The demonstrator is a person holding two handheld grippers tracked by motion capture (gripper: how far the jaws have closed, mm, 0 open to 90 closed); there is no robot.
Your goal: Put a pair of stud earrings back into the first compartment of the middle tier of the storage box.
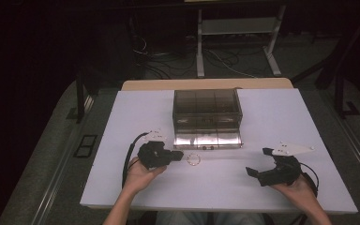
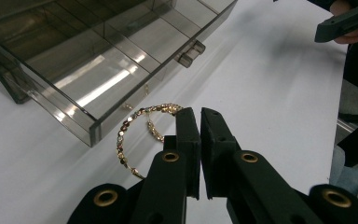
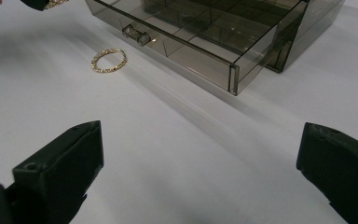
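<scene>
Work early, as judged: smoked acrylic drawer box (image 1: 206, 108) sits mid-desk, lower drawer (image 2: 98, 70) pulled open, near compartments bare. Gold bead bracelet (image 2: 142, 133) lies on white desk (image 1: 136, 117) just before drawer front. Left gripper (image 2: 199, 122) jaws nearly closed, pinching bracelet's near edge; loop not lifted. Second gold bracelet (image 3: 108, 60) on desk near drawer handle (image 3: 136, 34). Right gripper (image 3: 200, 154) jaws wide apart, holding nothing, well apart from both. Left: lift, place in compartment, likely close drawer.

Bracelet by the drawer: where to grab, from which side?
Pinch the bracelet on the arc away from the drawer, probably from above, one jaw inside the loop: it lies flat, and the drawer front crowds its far side.
</scene>
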